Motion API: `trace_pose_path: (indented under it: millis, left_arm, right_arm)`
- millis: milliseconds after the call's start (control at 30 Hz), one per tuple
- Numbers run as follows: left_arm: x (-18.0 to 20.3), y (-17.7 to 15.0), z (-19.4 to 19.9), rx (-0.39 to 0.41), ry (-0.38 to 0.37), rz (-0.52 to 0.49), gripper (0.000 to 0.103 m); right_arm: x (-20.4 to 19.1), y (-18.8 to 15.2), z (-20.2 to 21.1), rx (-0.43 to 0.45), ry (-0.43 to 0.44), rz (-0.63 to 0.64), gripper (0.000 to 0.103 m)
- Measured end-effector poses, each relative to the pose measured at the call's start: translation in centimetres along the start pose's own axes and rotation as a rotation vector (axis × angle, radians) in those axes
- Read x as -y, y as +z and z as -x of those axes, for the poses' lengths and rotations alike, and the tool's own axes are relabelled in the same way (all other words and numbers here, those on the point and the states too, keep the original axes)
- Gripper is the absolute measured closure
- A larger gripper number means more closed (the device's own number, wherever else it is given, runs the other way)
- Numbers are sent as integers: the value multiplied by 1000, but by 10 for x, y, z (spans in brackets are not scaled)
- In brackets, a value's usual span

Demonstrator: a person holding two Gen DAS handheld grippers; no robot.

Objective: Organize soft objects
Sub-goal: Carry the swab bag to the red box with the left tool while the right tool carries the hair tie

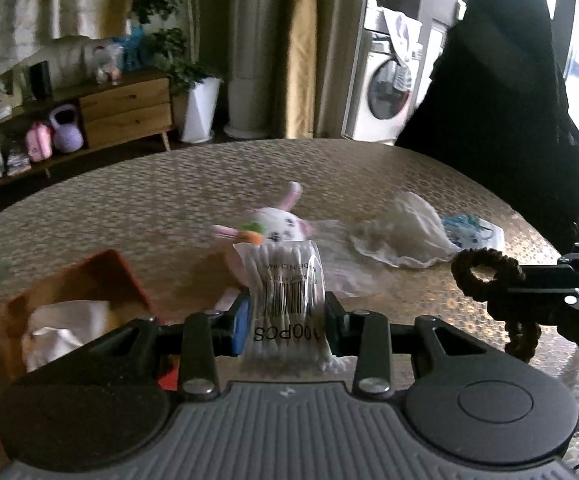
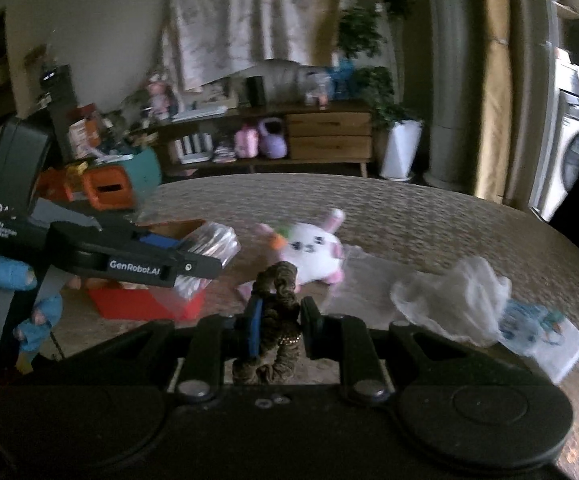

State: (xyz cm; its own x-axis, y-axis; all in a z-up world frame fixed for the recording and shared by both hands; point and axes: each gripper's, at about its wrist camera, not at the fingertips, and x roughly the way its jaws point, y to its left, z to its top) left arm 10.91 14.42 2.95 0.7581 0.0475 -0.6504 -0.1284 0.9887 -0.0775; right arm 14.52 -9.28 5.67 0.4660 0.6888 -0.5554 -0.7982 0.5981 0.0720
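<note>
My left gripper [image 1: 285,316] is shut on a clear pack of cotton swabs [image 1: 285,280] and holds it above the table, just right of the red box [image 1: 101,272]. The pack also shows in the right wrist view [image 2: 209,246]. My right gripper [image 2: 279,320] is shut on a brown hair scrunchie [image 2: 277,284], which also shows at the right in the left wrist view [image 1: 485,272]. A white plush bunny [image 2: 313,252] with pink ears lies on the table beyond both grippers, also in the left wrist view [image 1: 277,224].
The red box holds white tissue [image 1: 61,328]. A crumpled white plastic bag [image 2: 457,296] and a blue-printed packet [image 2: 541,328] lie at the right on the woven round table [image 2: 409,208]. A black chair back [image 1: 501,92] stands behind the table.
</note>
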Motion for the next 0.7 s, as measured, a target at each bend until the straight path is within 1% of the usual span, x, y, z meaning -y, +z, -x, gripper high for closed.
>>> trace_pose_path:
  millis: [167, 333, 500, 700]
  left_arm:
    - [-39, 0, 16, 18, 50, 46, 66]
    - [-79, 0, 26, 13, 93, 87, 66]
    - [-114, -4, 27, 1, 147, 109, 66]
    - [-151, -8, 19, -18, 194, 137, 66]
  right_arm:
    - [-28, 15, -14, -5, 52, 24, 84]
    - [-51, 28, -38, -20, 86, 49, 84]
    - [-73, 38, -64, -49, 117, 59, 84]
    - [-100, 50, -100, -78, 152, 94, 84]
